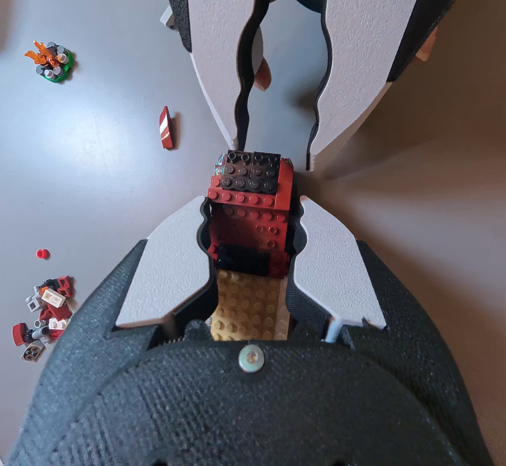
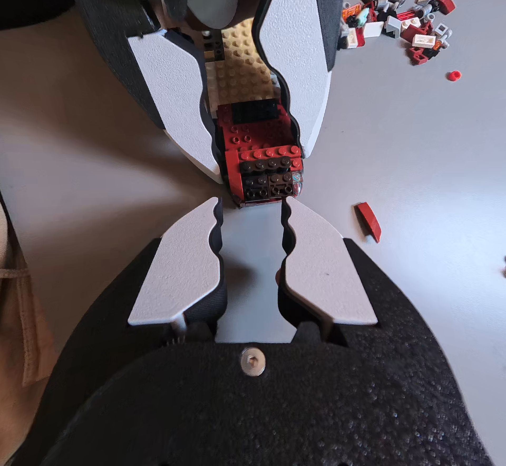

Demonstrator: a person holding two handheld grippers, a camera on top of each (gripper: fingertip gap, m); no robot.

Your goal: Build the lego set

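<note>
Pale grey tabletop (image 1: pixel 82 151) carries scattered toy bricks. At centre, the left gripper (image 1: pixel 253 201) pinches a dark red brick model (image 1: pixel 246 206) with a tan studded base, its white fingers (image 1: pixel 175 255) pressed to both sides. Facing it, the right gripper (image 2: pixel 252 201) hovers with fingers (image 2: pixel 189 255) spread and nothing between them, tips just short of the model's dark brown front end. A loose dark red curved piece (image 2: pixel 368 221) lies nearby; a small pile of bricks (image 2: pixel 397 17), a red stud (image 2: pixel 454 75) and a little campfire build (image 1: pixel 52 60) sit farther off.
</note>
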